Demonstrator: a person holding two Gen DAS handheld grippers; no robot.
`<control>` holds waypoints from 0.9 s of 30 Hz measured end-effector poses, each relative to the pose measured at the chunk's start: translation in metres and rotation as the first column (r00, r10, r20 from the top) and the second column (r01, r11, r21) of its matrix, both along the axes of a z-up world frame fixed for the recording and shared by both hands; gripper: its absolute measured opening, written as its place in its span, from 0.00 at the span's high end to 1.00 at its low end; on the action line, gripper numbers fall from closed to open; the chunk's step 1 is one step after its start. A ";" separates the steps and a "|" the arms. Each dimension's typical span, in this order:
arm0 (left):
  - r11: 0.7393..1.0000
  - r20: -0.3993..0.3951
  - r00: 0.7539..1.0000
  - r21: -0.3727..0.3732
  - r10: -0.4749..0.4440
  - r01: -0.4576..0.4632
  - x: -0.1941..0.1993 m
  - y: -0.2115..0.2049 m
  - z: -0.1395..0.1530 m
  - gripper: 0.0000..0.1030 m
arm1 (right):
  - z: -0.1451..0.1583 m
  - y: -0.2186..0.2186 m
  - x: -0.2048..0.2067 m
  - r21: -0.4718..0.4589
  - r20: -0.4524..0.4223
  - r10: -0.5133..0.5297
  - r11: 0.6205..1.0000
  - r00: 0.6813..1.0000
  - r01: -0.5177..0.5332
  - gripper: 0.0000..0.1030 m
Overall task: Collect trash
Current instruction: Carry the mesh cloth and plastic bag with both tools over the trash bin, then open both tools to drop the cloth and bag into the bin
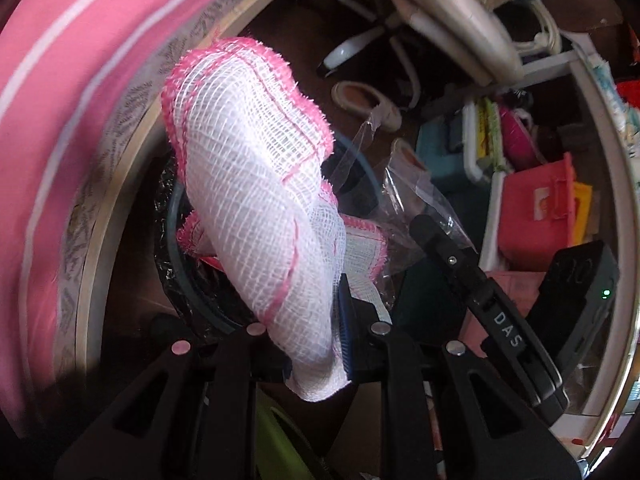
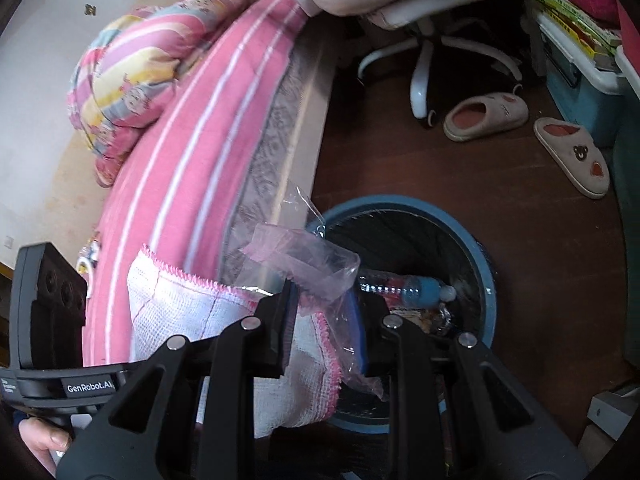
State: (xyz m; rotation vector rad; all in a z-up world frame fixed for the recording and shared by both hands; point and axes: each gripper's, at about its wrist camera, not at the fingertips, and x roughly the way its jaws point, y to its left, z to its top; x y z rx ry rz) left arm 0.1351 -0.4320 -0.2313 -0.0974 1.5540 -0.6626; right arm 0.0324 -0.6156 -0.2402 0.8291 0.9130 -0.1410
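Note:
My left gripper [image 1: 316,344] is shut on a white gauze cloth with pink edging [image 1: 260,184], which stands up in front of the lens; the cloth also shows in the right wrist view [image 2: 188,316]. My right gripper [image 2: 326,320] is shut on a clear plastic bag [image 2: 316,264], held over the near rim of a round blue trash bin [image 2: 486,264] lined in black. A plastic bottle with a blue label [image 2: 412,290] and wrappers lie inside the bin. In the left wrist view the bag [image 1: 408,200] and the right gripper's body [image 1: 504,320] sit to the right of the cloth.
A bed with a pink striped sheet [image 2: 188,152] and a bundled quilt [image 2: 136,68] runs along the left. A white office chair [image 2: 428,40], two slippers [image 2: 488,116], a blue storage box [image 2: 580,84] and a red box [image 1: 536,208] stand on the dark wooden floor.

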 end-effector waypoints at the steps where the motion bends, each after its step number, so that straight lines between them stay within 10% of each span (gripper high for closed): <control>1: 1.000 -0.002 1.000 0.014 -0.015 0.015 0.001 -0.005 -0.006 0.84 | -0.002 0.001 0.001 -0.003 -0.008 0.001 1.000 1.000 -0.001 0.76; 11: 0.997 -0.068 0.997 0.064 -0.032 0.036 0.012 -0.023 -0.041 0.80 | -0.026 0.004 0.008 -0.029 -0.100 0.005 1.000 0.995 -0.008 0.73; 15: 0.998 -0.097 0.995 0.064 -0.019 0.025 0.014 -0.019 -0.046 0.49 | -0.029 0.005 0.009 -0.033 -0.115 -0.001 0.999 0.993 -0.002 0.69; 20: 0.999 -0.096 0.995 0.049 0.011 -0.006 0.017 -0.015 -0.039 0.27 | -0.024 0.006 0.007 -0.064 -0.119 -0.022 0.998 0.993 0.014 0.42; 27: 0.998 -0.092 0.994 0.001 0.059 -0.059 0.019 -0.003 -0.026 0.25 | -0.002 0.012 0.004 -0.186 -0.107 -0.044 0.982 0.993 0.024 0.20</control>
